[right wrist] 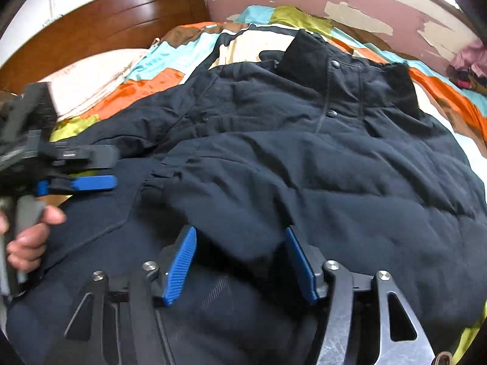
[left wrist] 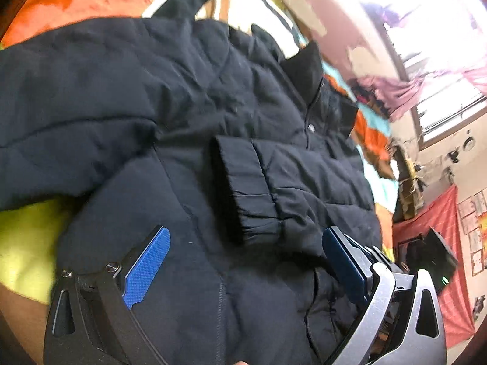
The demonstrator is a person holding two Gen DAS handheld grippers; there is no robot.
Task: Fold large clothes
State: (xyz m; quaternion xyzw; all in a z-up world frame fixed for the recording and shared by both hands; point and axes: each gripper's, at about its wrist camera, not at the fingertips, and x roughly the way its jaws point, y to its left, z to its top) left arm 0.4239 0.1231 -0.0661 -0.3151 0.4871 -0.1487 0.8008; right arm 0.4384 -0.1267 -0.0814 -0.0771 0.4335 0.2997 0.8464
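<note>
In the right wrist view, a hand (right wrist: 29,240) at the far left edge grips the grey handle of the left gripper (right wrist: 94,167), whose blue-padded fingers (right wrist: 94,182) reach in over the near left part of the jacket; in that view they are seen from the side, and the left wrist view settles it: the two blue pads stand wide apart over the fabric with nothing pinched between them. Behind the hand, a wooden headboard (right wrist: 121,21) and a pale pillow (right wrist: 91,79) sit at the head of the bed. The dark navy padded jacket (right wrist: 304,167) lies spread across a patchwork bedspread (right wrist: 170,57) of orange, turquoise, cream and lime patches, front side up, its collar (right wrist: 307,64) toward the far wall and its snap buttons showing down the placket; one sleeve is folded across the body, and its gathered cuff (left wrist: 246,188) lies on the chest in the left wrist view. The right gripper (right wrist: 240,261) hovers low over the near hem, its blue pads parted, cloth beneath them but none clamped. Farther right, the wall (right wrist: 350,3) shows pink paint peeling; a bright window (left wrist: 441,60) glares in the left wrist view, above a red cloth (left wrist: 450,237) hanging below.
</note>
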